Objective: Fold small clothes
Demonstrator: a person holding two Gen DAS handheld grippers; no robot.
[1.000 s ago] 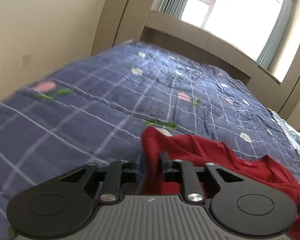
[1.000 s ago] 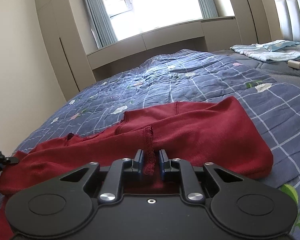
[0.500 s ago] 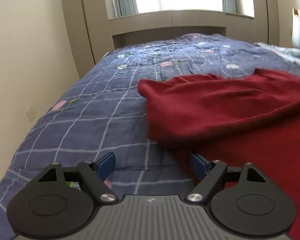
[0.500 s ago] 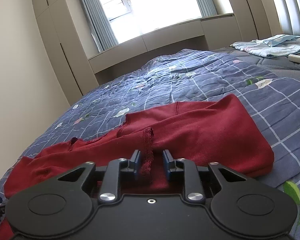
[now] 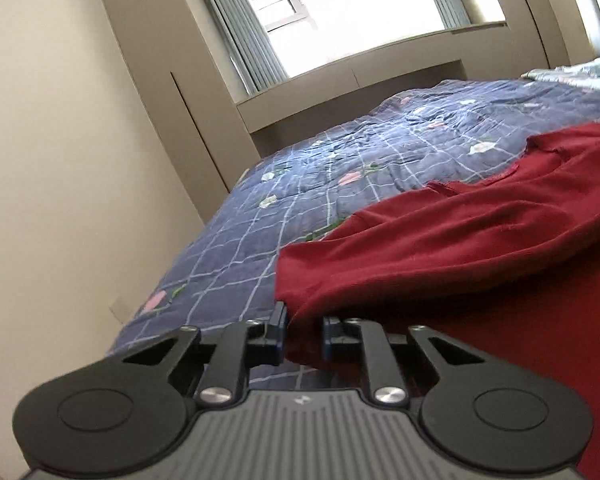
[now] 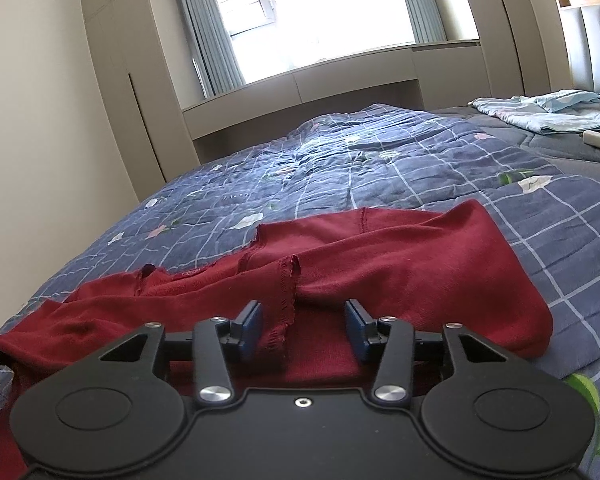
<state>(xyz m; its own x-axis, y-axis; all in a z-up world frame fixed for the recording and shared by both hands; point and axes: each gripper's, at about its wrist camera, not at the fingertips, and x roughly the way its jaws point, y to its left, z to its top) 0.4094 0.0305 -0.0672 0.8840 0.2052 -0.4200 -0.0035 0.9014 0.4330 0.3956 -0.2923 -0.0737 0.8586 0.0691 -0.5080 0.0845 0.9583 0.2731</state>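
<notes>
A dark red garment (image 5: 460,232) lies spread on the blue checked quilt (image 5: 300,184), its upper part folded over the lower. My left gripper (image 5: 302,334) is at the garment's left edge, its jaws closing, with a fold of red cloth pinched between the pads. In the right wrist view the red garment (image 6: 400,264) shows its neckline and a stitched hem seam. My right gripper (image 6: 304,328) sits over that seam, jaws opening. The seam lies between its blue pads (image 6: 252,326) but they stand clear of it.
The quilt (image 6: 340,168) runs back to a window ledge unit (image 6: 308,84). A light blue folded cloth (image 6: 548,110) and a white charger (image 6: 596,138) lie at the far right by the headboard (image 6: 592,40). A beige wall (image 5: 60,160) borders the bed's left side.
My left gripper let go, opened wide, rolled and shifted to the garment's left edge, then closed on a fold there. My right gripper's jaws spread off the hem seam; that hand stayed put.
</notes>
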